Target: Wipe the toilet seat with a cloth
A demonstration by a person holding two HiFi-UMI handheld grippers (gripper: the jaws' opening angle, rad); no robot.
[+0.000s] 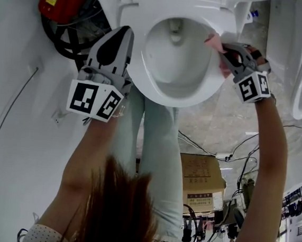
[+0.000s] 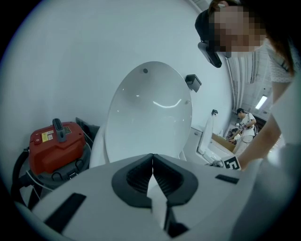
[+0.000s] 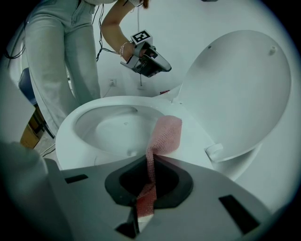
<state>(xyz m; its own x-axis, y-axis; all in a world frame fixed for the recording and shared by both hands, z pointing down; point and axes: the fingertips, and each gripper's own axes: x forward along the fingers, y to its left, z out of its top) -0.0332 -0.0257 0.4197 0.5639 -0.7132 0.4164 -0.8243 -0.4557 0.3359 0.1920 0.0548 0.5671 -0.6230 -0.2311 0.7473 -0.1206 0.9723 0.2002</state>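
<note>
Pinching a pink mesh cloth (image 3: 164, 134) between closed jaws, the right gripper (image 3: 150, 162) lays the fabric's free end on the right side of the white toilet seat (image 3: 197, 136), just at the bowl's inner edge. The wiping step appears to be under way. Over on the left, the left gripper (image 1: 126, 33) hovers near the seat's left rim, its jaws shut together with nothing between them. Beyond the bowl the lid (image 3: 240, 89) stands raised. Farther left, a red canister vacuum (image 1: 61, 0) sits by the wall. To do the pass well, the cloth likely needs to lie flatter, since only a narrow, twisted strip meets the seat. Lowering the jaws and dragging steadily along the ring's curve — on the rim, out of the bowl — would probably cover more surface without letting the fabric slip free.
</note>
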